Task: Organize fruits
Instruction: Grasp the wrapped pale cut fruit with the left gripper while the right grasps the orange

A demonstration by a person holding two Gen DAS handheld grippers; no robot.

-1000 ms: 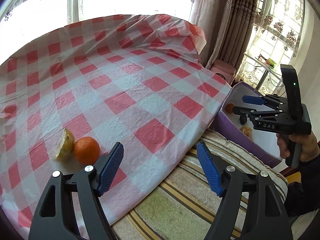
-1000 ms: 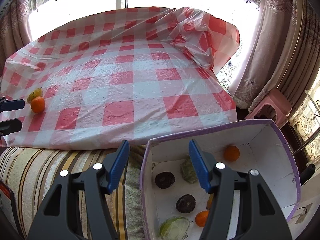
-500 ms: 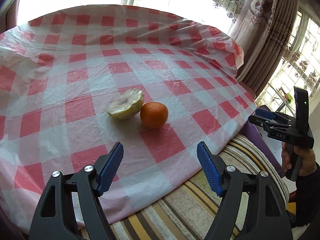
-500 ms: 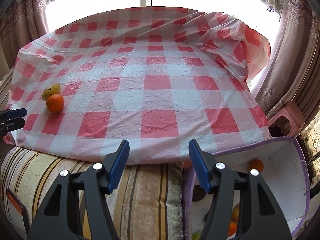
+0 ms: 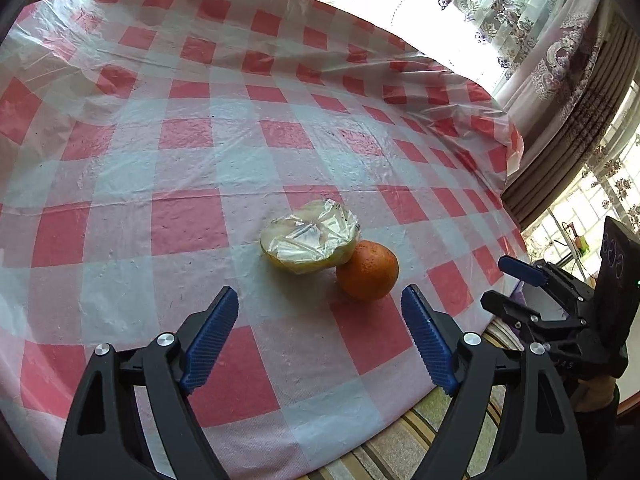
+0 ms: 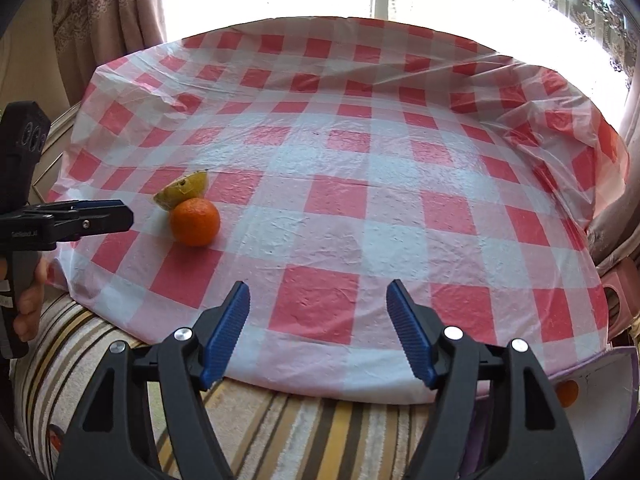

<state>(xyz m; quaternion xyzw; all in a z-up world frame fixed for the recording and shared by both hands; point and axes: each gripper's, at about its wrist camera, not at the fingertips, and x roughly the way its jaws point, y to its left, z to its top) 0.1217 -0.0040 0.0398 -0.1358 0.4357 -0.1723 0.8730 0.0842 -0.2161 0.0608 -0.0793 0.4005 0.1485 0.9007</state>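
An orange (image 5: 367,276) (image 6: 195,221) lies on the red-and-white checked cloth (image 5: 224,152), touching a cut yellow-green fruit half wrapped in plastic film (image 5: 310,236) (image 6: 182,191). My left gripper (image 5: 320,336) hovers just short of both fruits, its jaws opening with nothing between them. My right gripper (image 6: 318,330) stands over the cloth's near edge, well right of the orange; its jaws are opening too, and empty. In the left wrist view the right gripper (image 5: 520,288) shows at the right edge; in the right wrist view the left gripper (image 6: 108,216) shows at the left.
A white box with a purple rim (image 6: 600,396) sits low at the right and holds a small orange fruit (image 6: 567,393). A striped cushion (image 6: 304,432) lies under the cloth's near edge. Curtains (image 5: 568,80) and bright windows stand behind. A pink stool (image 6: 620,292) is at the right.
Both grippers swung left, away from the box and over the cloth. The orange and the wrapped half now sit close before the left gripper. Both pairs of jaws stand wider.
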